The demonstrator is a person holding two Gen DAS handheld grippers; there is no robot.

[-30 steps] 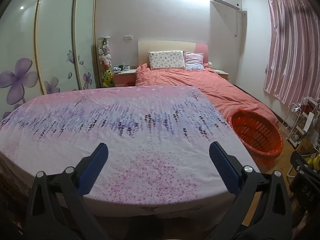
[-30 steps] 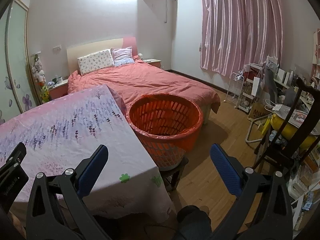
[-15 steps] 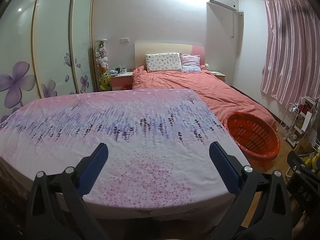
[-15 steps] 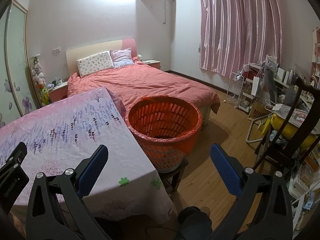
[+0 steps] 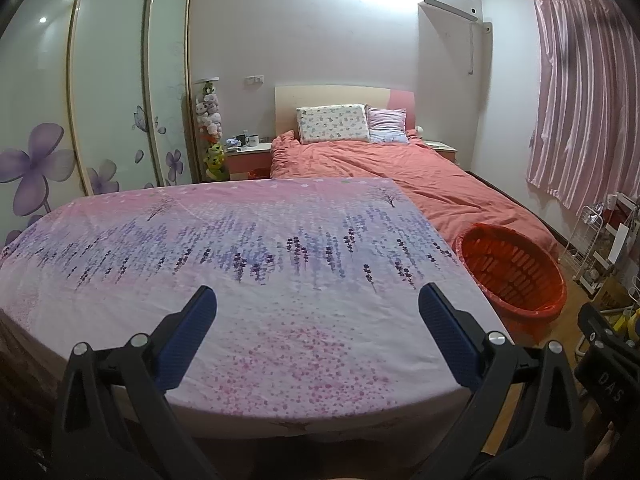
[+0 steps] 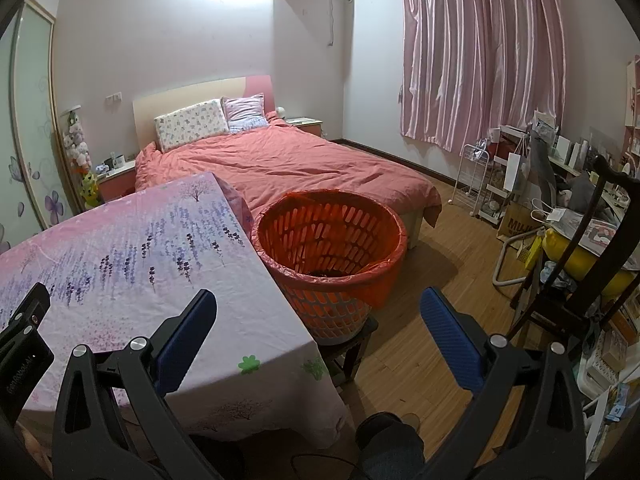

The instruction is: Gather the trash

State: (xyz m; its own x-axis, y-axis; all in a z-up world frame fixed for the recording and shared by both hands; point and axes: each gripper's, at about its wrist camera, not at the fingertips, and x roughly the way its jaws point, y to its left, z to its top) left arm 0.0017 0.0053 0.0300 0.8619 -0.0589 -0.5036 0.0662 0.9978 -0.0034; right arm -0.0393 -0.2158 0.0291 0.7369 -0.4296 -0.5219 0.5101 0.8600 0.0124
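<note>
An orange slatted basket lined with an orange bag stands on a low stool right of the table; it also shows in the left wrist view. Something dark lies at its bottom. The table carries a pink and purple flowered cloth, also in the right wrist view, with no trash visible on it. My left gripper is open and empty above the table's near edge. My right gripper is open and empty above the table's right corner, short of the basket.
A bed with a coral cover lies behind the table and basket. Sliding wardrobe doors stand at left. A dark chair, wire racks and clutter fill the right side. Wooden floor lies right of the basket.
Both views have risen and tilted slightly; the table and basket sit lower in frame. Both grippers stay open and empty.
</note>
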